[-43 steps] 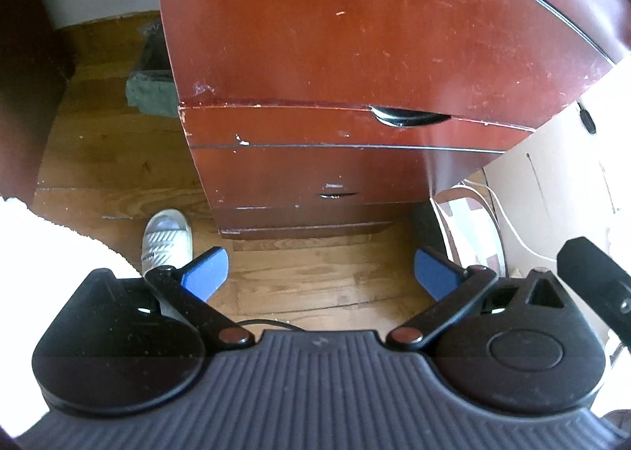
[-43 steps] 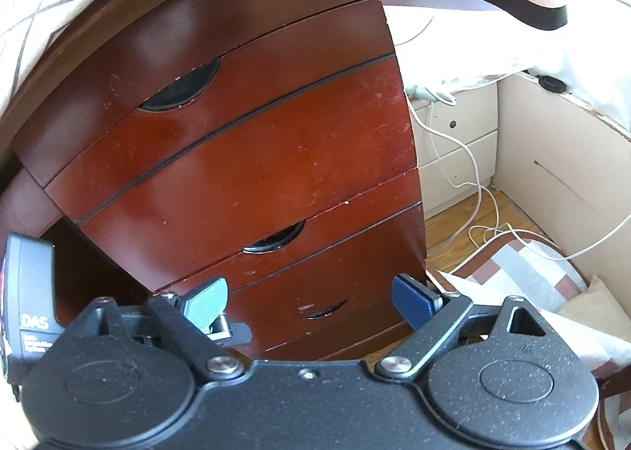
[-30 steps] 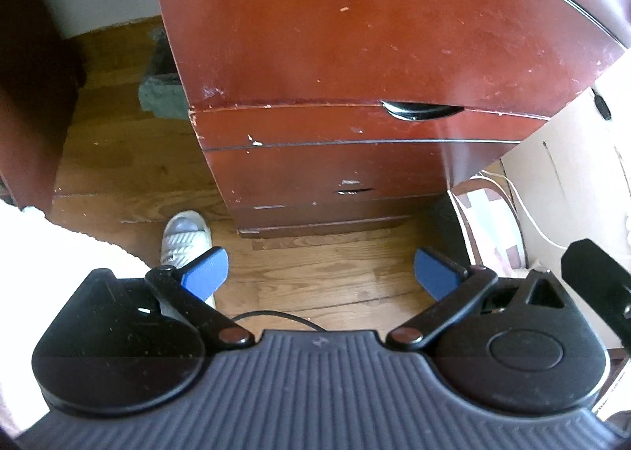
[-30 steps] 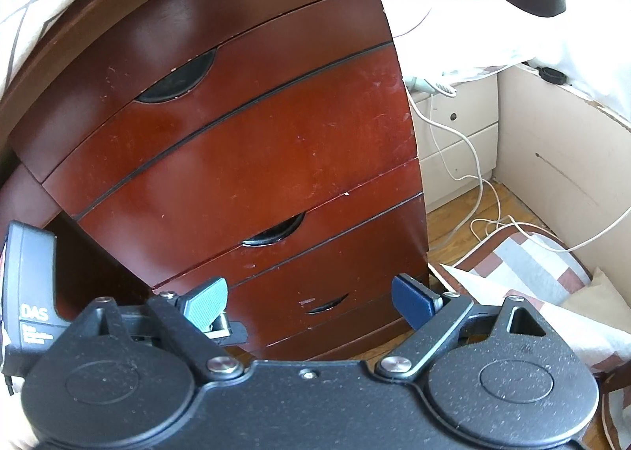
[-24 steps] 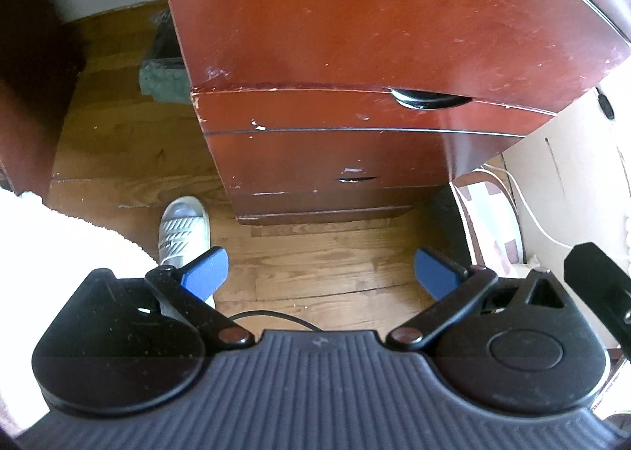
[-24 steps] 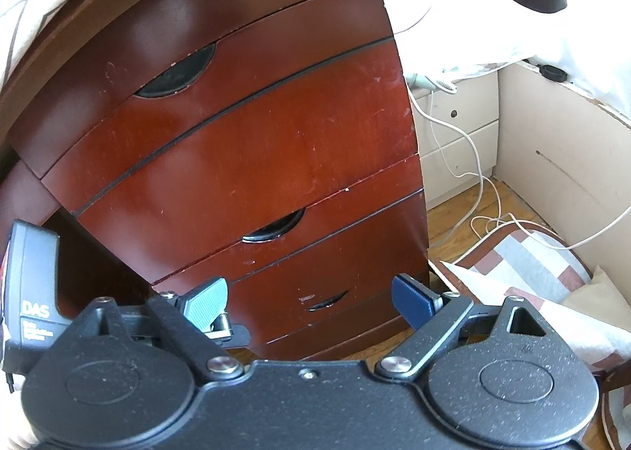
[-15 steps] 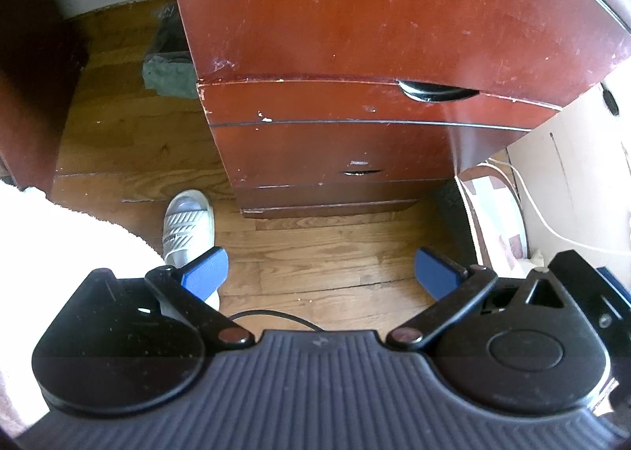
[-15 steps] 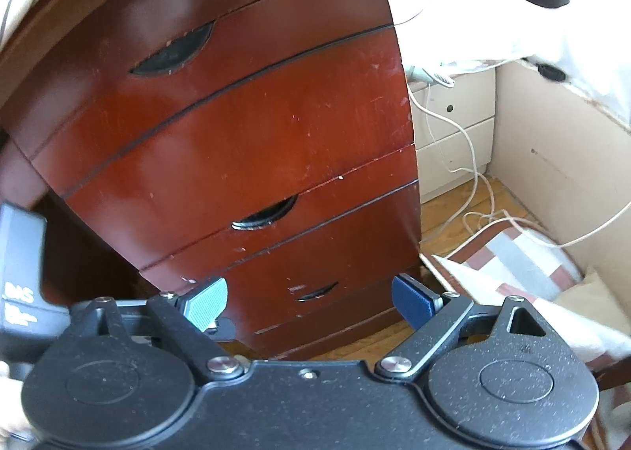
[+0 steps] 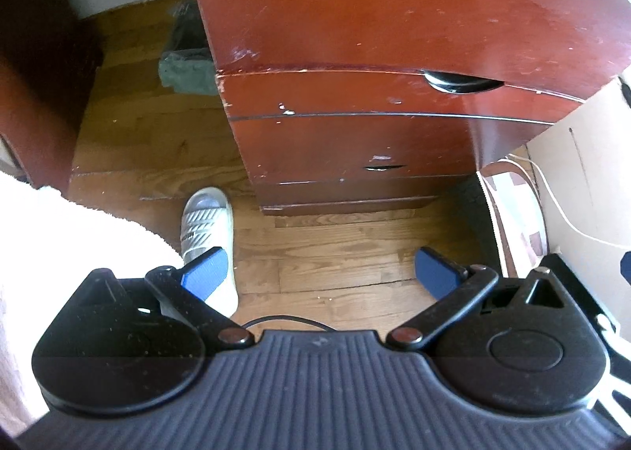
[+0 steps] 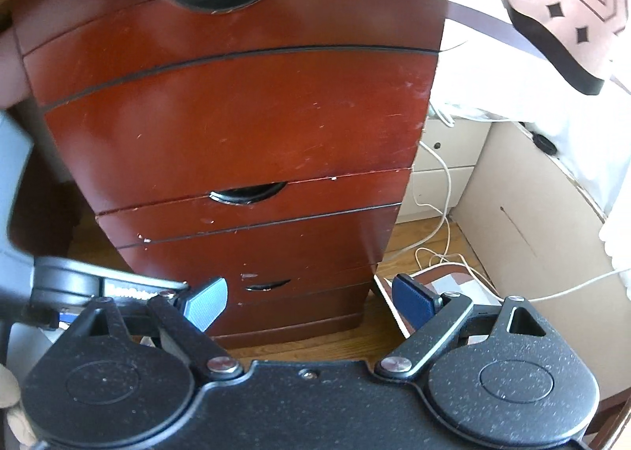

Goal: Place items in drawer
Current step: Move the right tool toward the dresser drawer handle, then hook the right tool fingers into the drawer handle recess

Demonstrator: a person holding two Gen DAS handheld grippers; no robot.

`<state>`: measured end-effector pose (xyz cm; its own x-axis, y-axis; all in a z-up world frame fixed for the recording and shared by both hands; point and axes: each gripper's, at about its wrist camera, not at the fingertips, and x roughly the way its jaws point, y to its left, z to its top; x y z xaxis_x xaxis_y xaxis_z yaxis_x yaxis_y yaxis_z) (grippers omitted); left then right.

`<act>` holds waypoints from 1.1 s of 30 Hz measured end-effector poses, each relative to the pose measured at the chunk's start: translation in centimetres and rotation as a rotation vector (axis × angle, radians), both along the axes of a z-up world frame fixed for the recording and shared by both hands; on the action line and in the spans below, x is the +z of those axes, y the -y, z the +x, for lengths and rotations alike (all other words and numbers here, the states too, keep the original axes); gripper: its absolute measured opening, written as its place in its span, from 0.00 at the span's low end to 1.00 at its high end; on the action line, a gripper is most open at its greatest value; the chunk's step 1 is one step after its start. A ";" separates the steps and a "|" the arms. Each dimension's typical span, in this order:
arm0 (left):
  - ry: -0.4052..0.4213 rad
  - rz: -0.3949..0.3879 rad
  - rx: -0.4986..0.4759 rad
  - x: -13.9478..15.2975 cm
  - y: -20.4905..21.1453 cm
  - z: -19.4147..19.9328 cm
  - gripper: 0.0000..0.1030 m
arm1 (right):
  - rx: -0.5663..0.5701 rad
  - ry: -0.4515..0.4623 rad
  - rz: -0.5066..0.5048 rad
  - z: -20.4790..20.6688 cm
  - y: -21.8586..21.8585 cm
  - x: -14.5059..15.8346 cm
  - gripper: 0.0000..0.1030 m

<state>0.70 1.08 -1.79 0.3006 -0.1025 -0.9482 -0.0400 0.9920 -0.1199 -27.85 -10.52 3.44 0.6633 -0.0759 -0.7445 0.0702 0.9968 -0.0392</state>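
Scuffed glossy red-brown dresser (image 10: 236, 126), curved drawer fronts, crescent-shaped pulls (image 10: 247, 193)

Black tongs (image 9: 319, 272) w/ blue pads (image 10: 410, 298), silver pivot screws.

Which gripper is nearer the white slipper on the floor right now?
Left, likely. The left gripper hangs open above the floor, with the white slipper just past its left side. The right gripper, also open, faces the dresser; no slipper in its view.
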 end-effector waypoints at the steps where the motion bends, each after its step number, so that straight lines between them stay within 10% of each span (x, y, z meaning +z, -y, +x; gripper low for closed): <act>1: -0.001 -0.007 0.010 -0.1 -0.1 0.2 1.00 | 0.002 0.000 0.002 0.0 0.0 -0.1 0.91; 5: 0.024 -0.069 0.078 -0.7 -1.0 1.1 1.00 | -0.021 0.042 0.094 -0.1 1.1 -0.7 0.91; 10: 0.112 -0.159 0.166 -1.3 -1.6 2.2 1.00 | -0.050 0.014 0.614 1.7 5.9 -4.9 0.90; 22: 0.190 -0.383 0.312 -4.2 -2.7 4.0 1.00 | -0.158 0.143 1.035 7.0 12.0 -12.0 0.65; 33: 0.144 -0.360 0.282 -4.9 -1.7 4.7 1.00 | -0.217 0.123 1.022 11.8 8.3 -14.6 0.71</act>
